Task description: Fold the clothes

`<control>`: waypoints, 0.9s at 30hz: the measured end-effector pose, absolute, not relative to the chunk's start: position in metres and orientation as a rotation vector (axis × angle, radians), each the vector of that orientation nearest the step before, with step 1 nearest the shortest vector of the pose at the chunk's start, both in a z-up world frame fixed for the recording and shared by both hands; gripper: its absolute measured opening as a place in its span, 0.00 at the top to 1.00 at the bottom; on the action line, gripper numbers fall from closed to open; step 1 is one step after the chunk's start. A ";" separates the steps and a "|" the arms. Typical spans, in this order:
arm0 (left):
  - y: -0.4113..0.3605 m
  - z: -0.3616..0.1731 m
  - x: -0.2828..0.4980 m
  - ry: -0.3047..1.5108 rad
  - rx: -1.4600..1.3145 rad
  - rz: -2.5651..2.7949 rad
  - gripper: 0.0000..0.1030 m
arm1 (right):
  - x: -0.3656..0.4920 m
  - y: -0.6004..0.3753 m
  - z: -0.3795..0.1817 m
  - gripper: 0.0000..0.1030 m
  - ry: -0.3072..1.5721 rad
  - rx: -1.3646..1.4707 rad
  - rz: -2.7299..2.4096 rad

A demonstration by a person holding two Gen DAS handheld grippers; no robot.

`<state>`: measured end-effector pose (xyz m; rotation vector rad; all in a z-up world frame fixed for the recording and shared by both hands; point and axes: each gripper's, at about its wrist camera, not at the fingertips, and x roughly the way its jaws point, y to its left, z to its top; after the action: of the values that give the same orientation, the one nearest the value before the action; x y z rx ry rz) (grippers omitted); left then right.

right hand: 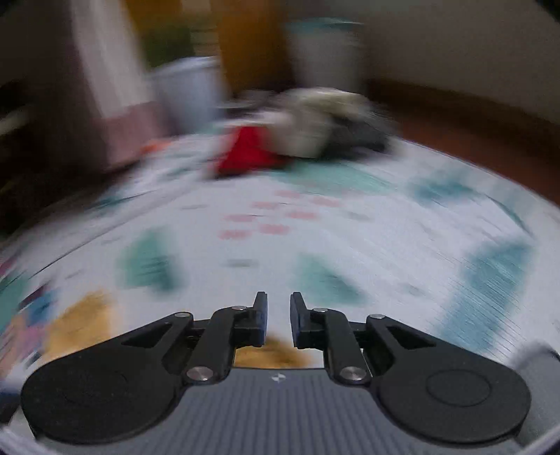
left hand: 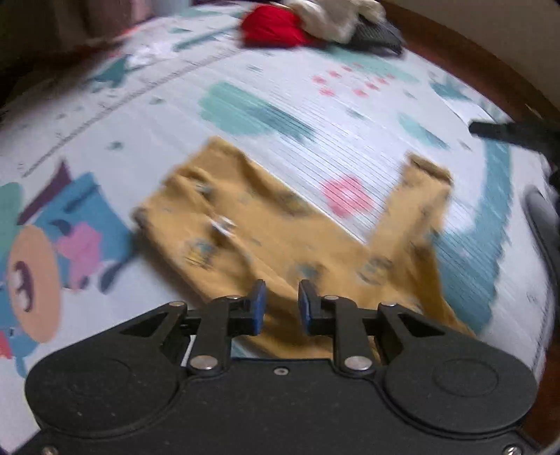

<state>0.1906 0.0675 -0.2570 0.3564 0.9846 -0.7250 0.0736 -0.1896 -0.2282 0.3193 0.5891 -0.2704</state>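
1. The mustard-yellow printed garment [left hand: 280, 238] lies spread on the patterned play mat [left hand: 315, 115], directly ahead of and partly under the left claw [left hand: 281, 302]; it looks like small trousers, though blur hides details.
2. Left claw: jaws slightly apart, nothing pinched between them, hanging over the cloth's near edge.
3. Right claw [right hand: 279, 316]: jaws parted a little and empty, above the mat, yellow cloth just below it.
4. The fabric looks light, thin and floppy, likely to sag and wrinkle.
5. Best holds seem the hem corners or the narrow leg end [left hand: 428, 171].
6. A pile of other clothes [left hand: 315, 24] waits at the mat's far edge.
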 end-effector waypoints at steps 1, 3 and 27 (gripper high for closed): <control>0.067 -0.259 0.194 0.989 0.361 -0.720 0.85 | 0.075 -0.170 -0.225 0.84 0.591 0.291 -0.170; 0.066 -0.263 0.195 0.996 0.387 -0.724 0.89 | 0.074 -0.125 -0.227 0.91 0.621 0.224 0.041; 0.053 -0.262 0.272 0.907 0.349 -0.652 0.82 | 0.083 -0.055 -0.303 0.91 0.823 0.158 0.317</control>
<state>0.2721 0.0527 -0.2620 0.3494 0.9072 -0.6517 0.0828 -0.0553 -0.3032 0.1576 0.8235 0.3166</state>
